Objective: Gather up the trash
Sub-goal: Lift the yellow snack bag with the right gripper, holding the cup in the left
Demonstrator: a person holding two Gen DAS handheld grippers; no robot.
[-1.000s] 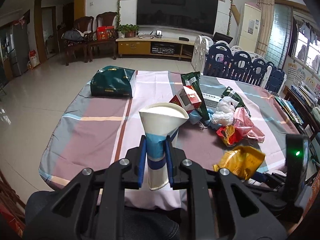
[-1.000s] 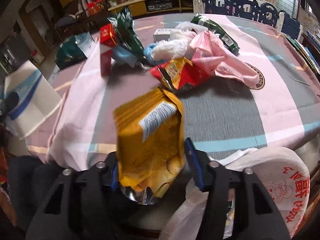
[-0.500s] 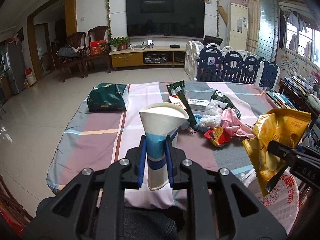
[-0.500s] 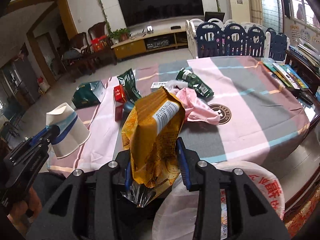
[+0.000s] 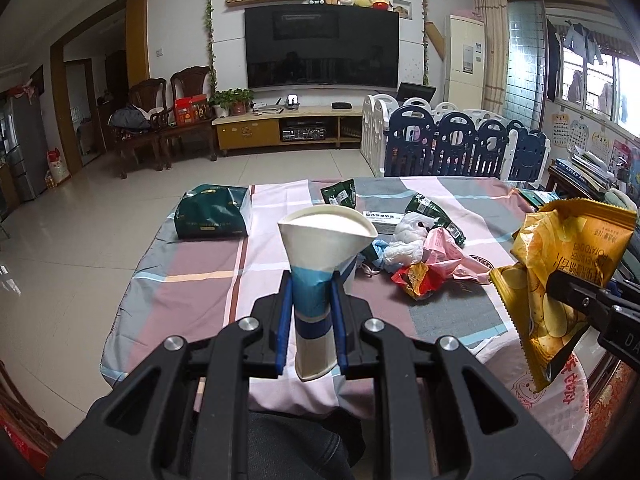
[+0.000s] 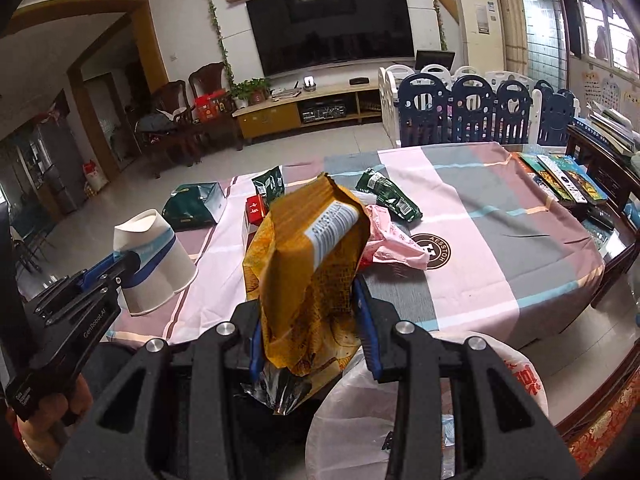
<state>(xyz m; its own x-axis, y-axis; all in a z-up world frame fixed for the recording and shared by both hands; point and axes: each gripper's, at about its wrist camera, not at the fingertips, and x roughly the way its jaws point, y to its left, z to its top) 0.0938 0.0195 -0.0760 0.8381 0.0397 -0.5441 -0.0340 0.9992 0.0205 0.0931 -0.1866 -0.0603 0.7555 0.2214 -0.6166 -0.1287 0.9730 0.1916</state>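
Left wrist view is showing the left gripper (image 5: 311, 312) pinching a squashed paper cup (image 5: 326, 264) between its blue pads, held up above the near edge of the table (image 5: 192, 300). Beyond it a green bag (image 5: 214, 216) is lying at the table's left, while a heap of wrappers (image 5: 420, 256) is sitting right of the cup, partly hidden behind it. At far right the right gripper (image 6: 312, 336) is clamping a yellow chip bag (image 6: 308, 276) upright. Right wrist view is revealing what the other barely shows: a white plastic bag (image 6: 516, 376) is gaping directly under the chip bag, just off the table's near edge, and books (image 6: 568, 178) are lining the table's right side.
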